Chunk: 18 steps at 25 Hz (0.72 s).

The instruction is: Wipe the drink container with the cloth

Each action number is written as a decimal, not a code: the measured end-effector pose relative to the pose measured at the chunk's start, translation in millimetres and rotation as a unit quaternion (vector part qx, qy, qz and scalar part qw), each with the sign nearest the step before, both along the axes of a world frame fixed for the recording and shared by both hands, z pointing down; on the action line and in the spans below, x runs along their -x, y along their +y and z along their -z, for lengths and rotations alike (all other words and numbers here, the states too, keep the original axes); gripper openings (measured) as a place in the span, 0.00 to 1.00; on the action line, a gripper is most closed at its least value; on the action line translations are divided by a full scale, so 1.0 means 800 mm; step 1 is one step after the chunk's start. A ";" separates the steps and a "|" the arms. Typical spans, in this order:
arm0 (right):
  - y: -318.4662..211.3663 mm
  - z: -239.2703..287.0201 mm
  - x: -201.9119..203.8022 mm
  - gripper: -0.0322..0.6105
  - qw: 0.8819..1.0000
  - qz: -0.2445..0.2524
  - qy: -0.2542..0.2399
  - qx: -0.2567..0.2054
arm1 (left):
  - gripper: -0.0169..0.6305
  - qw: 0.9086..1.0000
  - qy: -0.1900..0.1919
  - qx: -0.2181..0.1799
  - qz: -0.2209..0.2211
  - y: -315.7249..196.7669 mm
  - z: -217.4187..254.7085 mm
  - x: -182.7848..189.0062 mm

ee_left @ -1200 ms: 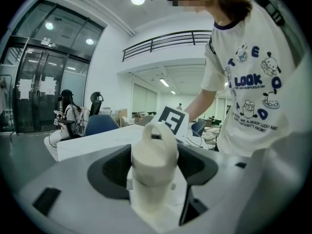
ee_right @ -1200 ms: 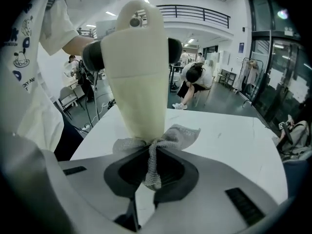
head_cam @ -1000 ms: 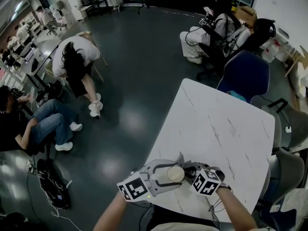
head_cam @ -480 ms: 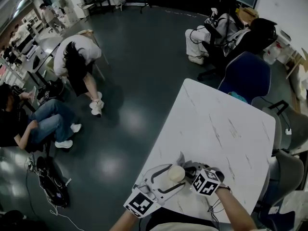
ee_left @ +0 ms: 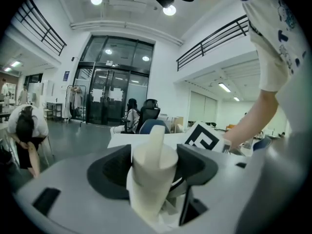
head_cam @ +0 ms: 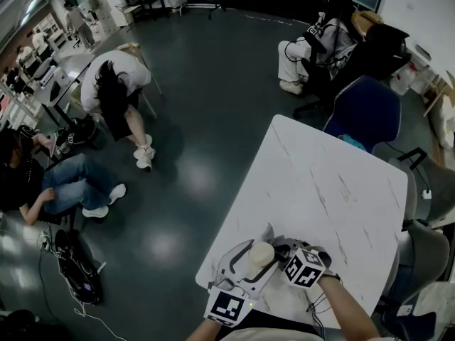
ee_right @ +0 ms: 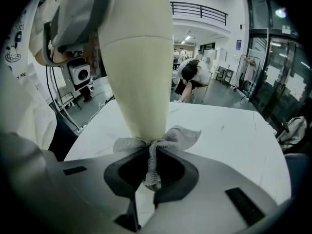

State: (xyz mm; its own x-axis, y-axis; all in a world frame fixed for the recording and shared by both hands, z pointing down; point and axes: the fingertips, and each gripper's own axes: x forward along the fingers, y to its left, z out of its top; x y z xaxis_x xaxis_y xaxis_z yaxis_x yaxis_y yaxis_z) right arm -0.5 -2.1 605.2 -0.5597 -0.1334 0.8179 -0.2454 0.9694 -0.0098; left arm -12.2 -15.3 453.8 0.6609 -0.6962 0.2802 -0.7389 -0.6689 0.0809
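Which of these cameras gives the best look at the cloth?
The right gripper view: the cloth sits bunched between the jaws of the right gripper, fanned against the drink container. The head view shows only a small grey corner; the left gripper view shows the container, not clearly the cloth.

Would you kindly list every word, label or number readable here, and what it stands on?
None reads clearly.
Small blue wall sign by the glass doors: too small.
Dark print on the white shirt: too blurred.
Marker cubes: black-and-white patterns, not words.
Cream drink container, grey mesh cloth: no label shows.
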 end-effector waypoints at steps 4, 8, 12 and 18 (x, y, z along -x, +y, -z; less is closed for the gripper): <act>0.000 -0.002 -0.001 0.12 1.000 -0.003 -0.003 0.001 | 0.48 1.000 0.006 -0.006 -0.007 0.001 -0.001 -0.001; 0.001 0.002 0.001 0.12 1.000 -0.007 -0.017 0.012 | 0.48 0.999 0.013 -0.013 -0.037 0.001 -0.001 0.000; 0.001 0.016 0.002 0.12 0.999 -0.014 -0.038 0.017 | 0.48 0.997 0.015 -0.018 -0.080 0.001 0.000 0.000; -0.001 0.043 0.004 0.12 0.998 -0.008 -0.057 0.004 | 0.48 0.990 0.019 -0.020 -0.135 0.003 0.001 0.000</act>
State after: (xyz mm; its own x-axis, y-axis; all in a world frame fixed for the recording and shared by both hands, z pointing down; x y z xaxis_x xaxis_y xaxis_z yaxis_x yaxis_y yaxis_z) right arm -3.4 -2.6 570.6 -0.6465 -0.1367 0.7506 -0.2575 0.9652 -0.0460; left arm -11.9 -12.7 453.0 0.8338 -0.5026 0.2285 -0.5298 -0.8448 0.0747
